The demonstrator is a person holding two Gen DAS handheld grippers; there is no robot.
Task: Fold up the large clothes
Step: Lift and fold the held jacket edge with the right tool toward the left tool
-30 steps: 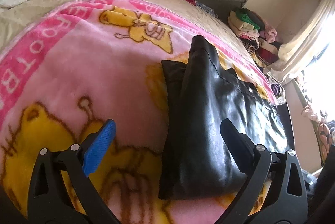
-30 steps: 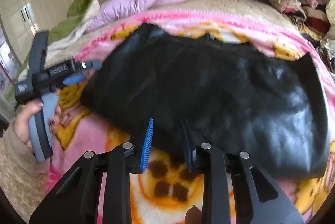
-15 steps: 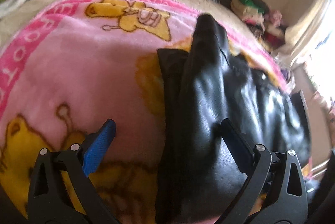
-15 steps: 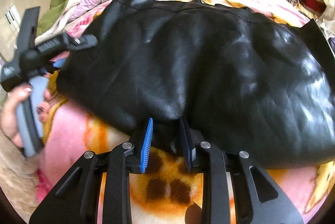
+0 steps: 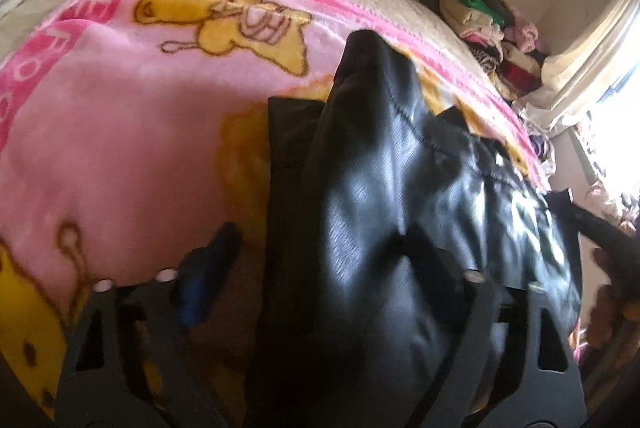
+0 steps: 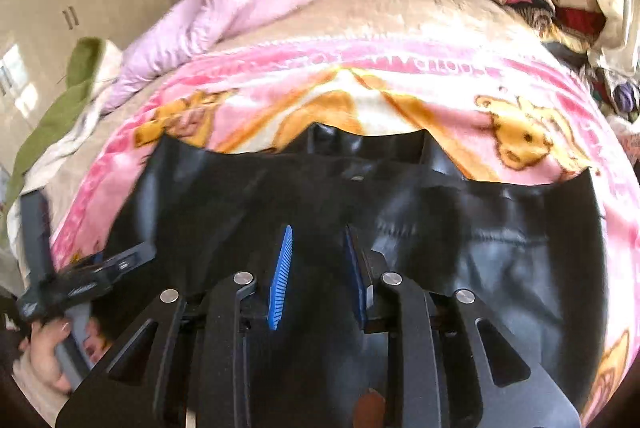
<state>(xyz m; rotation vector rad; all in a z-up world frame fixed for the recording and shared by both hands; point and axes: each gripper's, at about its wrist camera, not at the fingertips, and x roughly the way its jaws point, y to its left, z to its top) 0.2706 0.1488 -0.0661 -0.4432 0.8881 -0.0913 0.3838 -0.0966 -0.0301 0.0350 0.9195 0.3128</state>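
pink cartoon blanket [image 6: 400,76]: bed cover, unmoved. black leather garment [image 6: 480,228]: on the blanket; half a second ago its near edge was raised, now carried across, so one fold looks nearly laid. right gripper [image 6: 316,276]: jaws narrowly parted above the leather; grip cannot be told. left gripper [image 5: 320,268]: jaws wide apart, straddling the garment's end, holding nothing.

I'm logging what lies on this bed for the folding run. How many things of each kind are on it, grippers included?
Black leather garment: 1
Pink cartoon blanket: 1
Lilac quilt: 1
Green and white cloth: 1
Grippers: 2, the left gripper and the right gripper
Total: 6
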